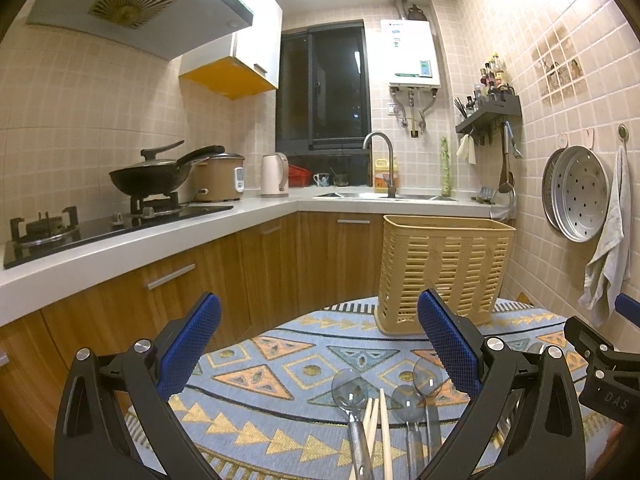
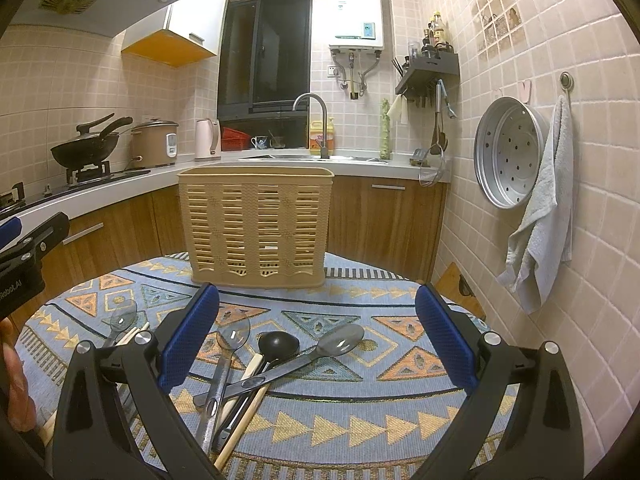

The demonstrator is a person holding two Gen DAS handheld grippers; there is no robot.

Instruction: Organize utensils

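Right wrist view: both grippers spread wide, empty; right gripper (image 2: 316,340) should descend squarely over the crossed spoons (image 2: 280,364) between its jaws, then carry one to the basket (image 2: 256,224).

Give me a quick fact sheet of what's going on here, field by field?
Setting: home kitchen, patterned tablecloth
Container: beige slotted basket, upright at the table's far side
Utensils: clear spoons, black ladle, chopsticks, loose on the cloth
Left gripper: open, empty
Right gripper: open, empty
Progress: no utensil visibly in the basket

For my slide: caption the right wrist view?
Open right tongs above piled spoons, beige utensil basket behind.
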